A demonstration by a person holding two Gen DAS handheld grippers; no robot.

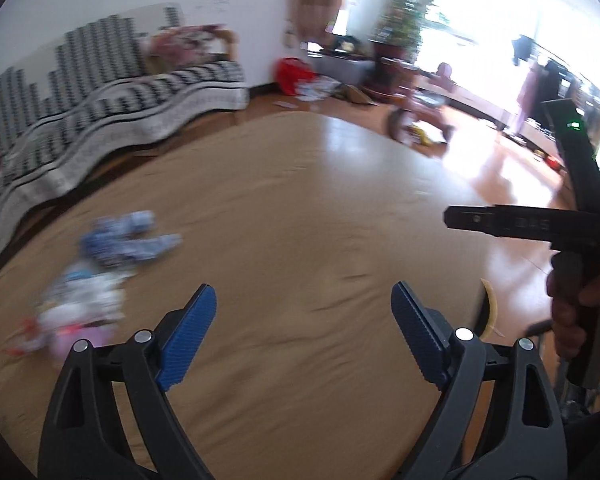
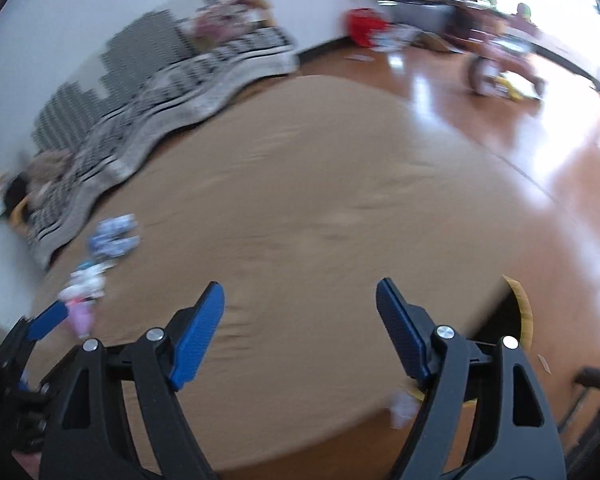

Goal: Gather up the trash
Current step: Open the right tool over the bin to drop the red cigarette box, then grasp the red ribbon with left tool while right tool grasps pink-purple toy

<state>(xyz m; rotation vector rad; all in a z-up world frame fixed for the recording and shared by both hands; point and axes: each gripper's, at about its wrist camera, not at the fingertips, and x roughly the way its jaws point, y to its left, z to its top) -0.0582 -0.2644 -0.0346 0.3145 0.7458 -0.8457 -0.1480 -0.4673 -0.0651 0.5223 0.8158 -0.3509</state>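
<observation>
Your left gripper (image 1: 302,304) fingers spread, holding nothing, your right gripper (image 2: 300,300) likewise, both above the brown worktop (image 1: 300,200), crumpled wrappers (image 1: 100,272) far left.

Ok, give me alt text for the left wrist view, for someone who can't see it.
The open left gripper hovers empty above a tan tabletop, with blurred crumpled wrappers lying to its left. The right gripper's black body enters at the right edge, and a patterned sofa stands behind.

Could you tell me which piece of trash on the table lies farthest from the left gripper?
The blue-and-white wrapper; the white and pink scraps sit nearer the left gripper.
</observation>
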